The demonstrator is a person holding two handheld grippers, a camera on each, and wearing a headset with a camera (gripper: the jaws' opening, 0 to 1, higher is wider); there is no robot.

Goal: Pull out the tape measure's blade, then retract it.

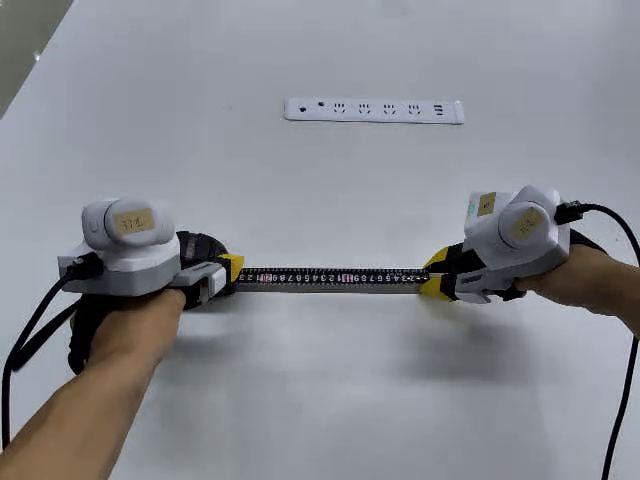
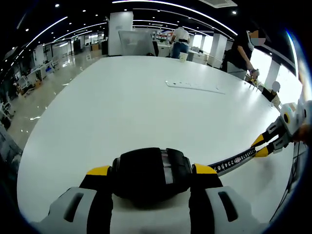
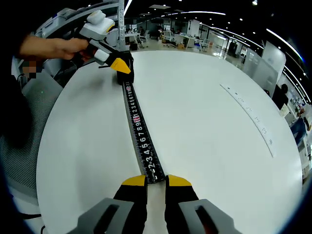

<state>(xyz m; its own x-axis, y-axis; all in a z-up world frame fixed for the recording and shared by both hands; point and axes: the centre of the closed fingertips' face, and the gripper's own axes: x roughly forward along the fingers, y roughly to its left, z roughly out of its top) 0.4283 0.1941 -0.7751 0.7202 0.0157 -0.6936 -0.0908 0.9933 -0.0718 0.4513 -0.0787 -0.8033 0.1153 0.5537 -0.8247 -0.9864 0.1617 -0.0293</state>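
The tape measure case (image 2: 151,173) is clamped in the left tongs (image 1: 222,275); the drawn-out blade (image 1: 335,277) is pinched by the right tongs (image 1: 436,276).

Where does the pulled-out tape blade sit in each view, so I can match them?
Head view: blade runs level across the middle, between the left gripper and right gripper.
Left gripper view: blade at lower right, slanting toward the right gripper.
Right gripper view: blade from bottom centre up to upper left.
Shared landmark: the white power strip.
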